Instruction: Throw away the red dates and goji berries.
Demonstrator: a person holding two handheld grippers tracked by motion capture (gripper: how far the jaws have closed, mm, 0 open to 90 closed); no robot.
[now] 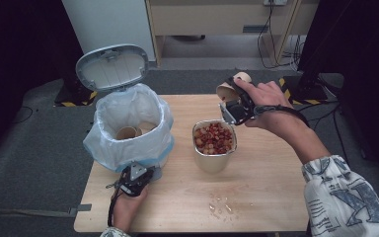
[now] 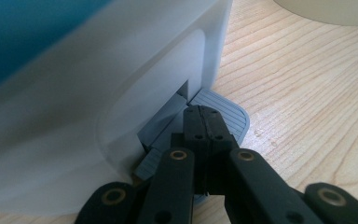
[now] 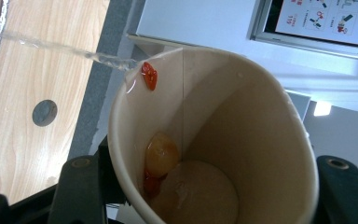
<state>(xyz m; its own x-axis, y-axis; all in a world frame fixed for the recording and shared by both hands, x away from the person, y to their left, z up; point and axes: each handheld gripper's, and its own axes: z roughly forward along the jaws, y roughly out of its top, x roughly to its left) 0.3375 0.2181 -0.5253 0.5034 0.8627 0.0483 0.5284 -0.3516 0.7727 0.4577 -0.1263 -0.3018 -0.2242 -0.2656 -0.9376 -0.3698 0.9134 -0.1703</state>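
Observation:
A white pedal bin [image 1: 128, 143] lined with a plastic bag stands at the table's left, its lid [image 1: 112, 66] up. My left gripper [image 1: 137, 176] is at the bin's foot. In the left gripper view its jaws are shut, tips [image 2: 205, 116] resting on the grey ribbed pedal [image 2: 230, 119]. My right gripper [image 1: 237, 106] is shut on a paper cup [image 1: 229, 89], tipped above a metal container [image 1: 214, 160] of red and pale bits. Inside the cup [image 3: 251, 121], a red berry [image 3: 149, 75] sticks near the rim, a yellow piece [image 3: 162, 154] lies lower, and a thin stream of liquid [image 3: 65, 49] runs out.
Used paper cups [image 1: 128, 132] lie inside the bin. Wet drops [image 1: 221, 205] spot the wooden table [image 1: 266, 197] near its front edge. A round grey plug [image 3: 44, 112] sits in the tabletop. Cabinets and cables stand beyond the table's far edge.

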